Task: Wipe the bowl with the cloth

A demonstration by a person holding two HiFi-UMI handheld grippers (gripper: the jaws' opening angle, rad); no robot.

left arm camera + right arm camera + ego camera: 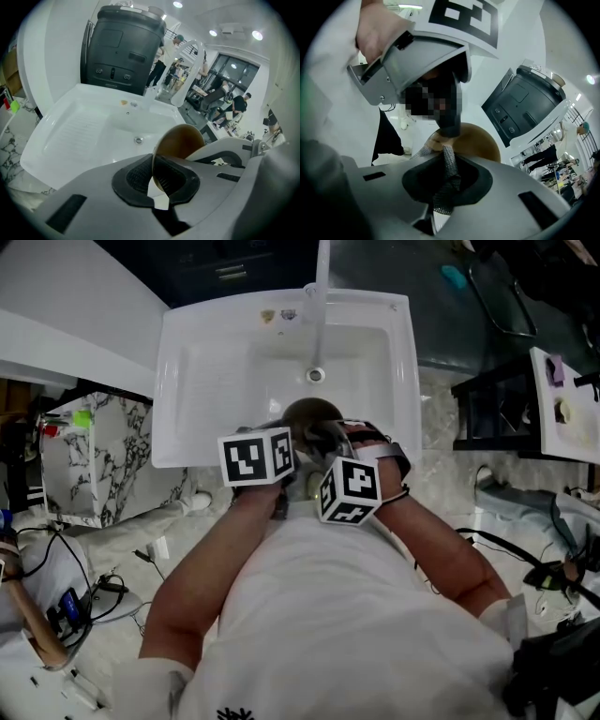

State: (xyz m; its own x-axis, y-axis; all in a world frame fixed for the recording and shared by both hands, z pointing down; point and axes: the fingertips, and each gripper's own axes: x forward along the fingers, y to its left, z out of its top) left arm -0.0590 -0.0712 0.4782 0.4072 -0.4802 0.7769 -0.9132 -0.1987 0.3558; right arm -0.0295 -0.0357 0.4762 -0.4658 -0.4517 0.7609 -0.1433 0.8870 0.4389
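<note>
Wipe step: hold bowl firm w/ L, press cloth flat w/ R, sweep round the inside, no tugging.
Near: L gripper (157,182) jaws clamped on bowl (180,140) rim, bowl tilted up past the pads; R gripper (447,182) jaws pinch mesh cloth (449,164), its far end seems to touch bowl's near edge. Beyond: white sink (70,136).

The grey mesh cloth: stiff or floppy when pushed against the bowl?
Probably floppy: the grey mesh cloth is squeezed into a thin, bent strip in the right gripper. Its open weave looks light and should grip the round brown bowl rather than slide.
</note>
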